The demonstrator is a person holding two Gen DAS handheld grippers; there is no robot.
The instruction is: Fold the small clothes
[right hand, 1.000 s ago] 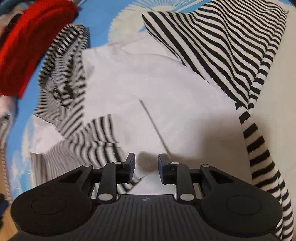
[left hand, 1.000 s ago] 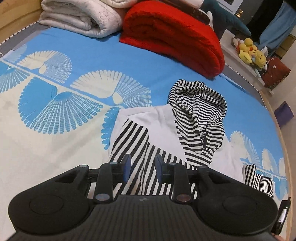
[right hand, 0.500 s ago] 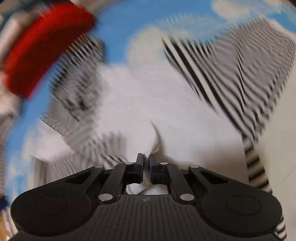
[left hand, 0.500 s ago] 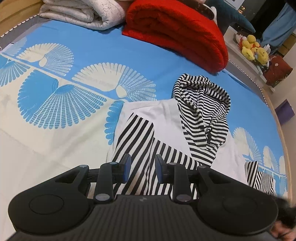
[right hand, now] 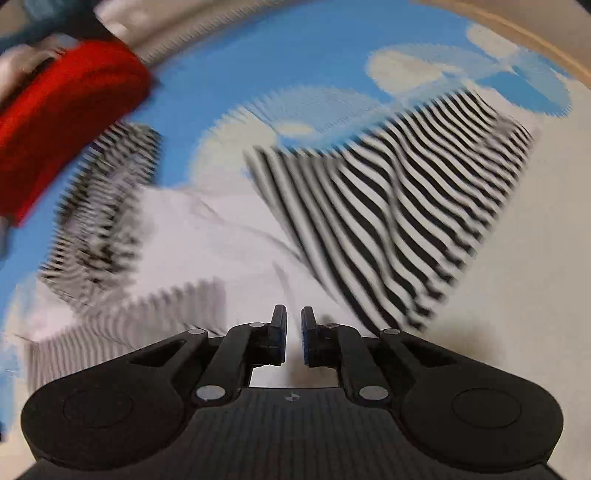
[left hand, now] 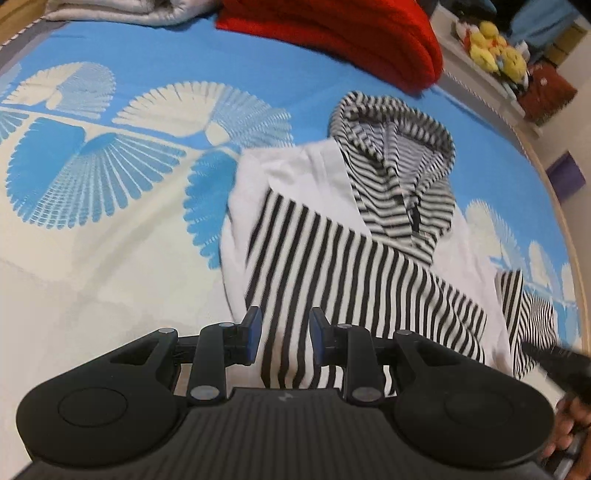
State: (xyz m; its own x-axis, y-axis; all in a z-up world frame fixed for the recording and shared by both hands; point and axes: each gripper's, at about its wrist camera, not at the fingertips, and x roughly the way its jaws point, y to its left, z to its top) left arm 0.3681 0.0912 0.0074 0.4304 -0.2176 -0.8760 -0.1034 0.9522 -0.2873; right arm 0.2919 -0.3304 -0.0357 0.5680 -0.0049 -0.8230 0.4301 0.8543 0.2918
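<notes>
hooded top (left hand: 325, 206) lay flat on the bedsheet (left hand: 110, 258) | left gripper (left hand: 284, 332) over the top's striped sleeve (left hand: 332, 280), jaws part-open, nothing gripped | right gripper (right hand: 293, 334) over the top's white body, jaws narrow and opening, nothing visibly pinched

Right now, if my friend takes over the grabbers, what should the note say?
Left gripper: open, empty, above the striped sleeve.
Right gripper: jaws opening, a narrow gap; the blur hides whether white cloth is between them.
Hoodie: flat on the blue bed sheet, hood toward the red blanket.
Done: one striped sleeve folded across the white body.
Left: the other sleeve sticks out at the side; fold it in, then fold the body.
</notes>
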